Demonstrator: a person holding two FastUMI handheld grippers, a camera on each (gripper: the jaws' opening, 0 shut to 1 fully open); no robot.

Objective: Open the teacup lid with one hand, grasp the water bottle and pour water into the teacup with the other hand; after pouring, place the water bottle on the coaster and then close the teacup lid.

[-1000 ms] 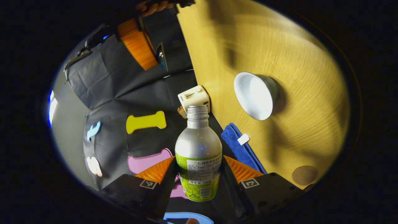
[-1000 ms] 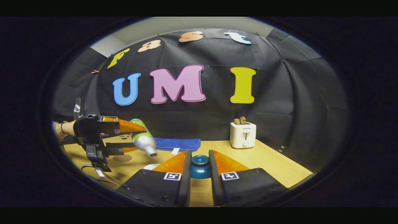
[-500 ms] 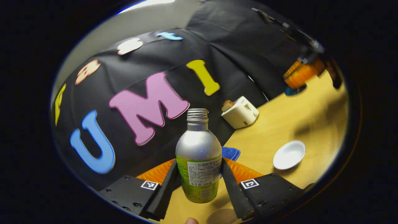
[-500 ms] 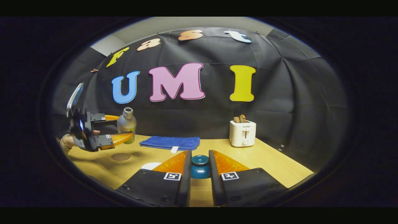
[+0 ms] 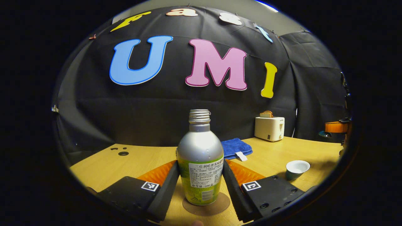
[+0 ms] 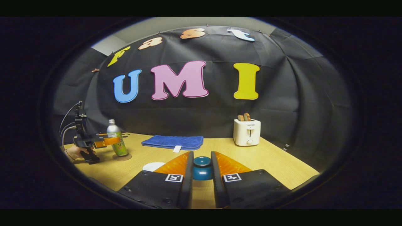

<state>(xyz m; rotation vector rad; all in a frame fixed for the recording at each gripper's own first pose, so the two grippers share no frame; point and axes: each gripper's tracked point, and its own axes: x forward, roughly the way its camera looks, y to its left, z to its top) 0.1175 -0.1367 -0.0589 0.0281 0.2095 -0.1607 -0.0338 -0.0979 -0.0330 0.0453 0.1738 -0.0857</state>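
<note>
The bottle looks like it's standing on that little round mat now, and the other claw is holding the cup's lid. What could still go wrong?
The water bottle stands upright on the coaster with the left gripper clamped on it; opening unevenly could tip it, and it has no cap. The right gripper holds the lid away from the teacup, so a misaligned lowering could knock that small cup or seat the lid crooked.

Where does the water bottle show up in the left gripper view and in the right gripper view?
Left gripper view: the water bottle stands upright at bottom centre, between the left tongs, on the coaster.
Right gripper view: it is far left, small, upright on the coaster.
Shared landmark: the toaster, at the back of the table behind the blue towel.
</note>
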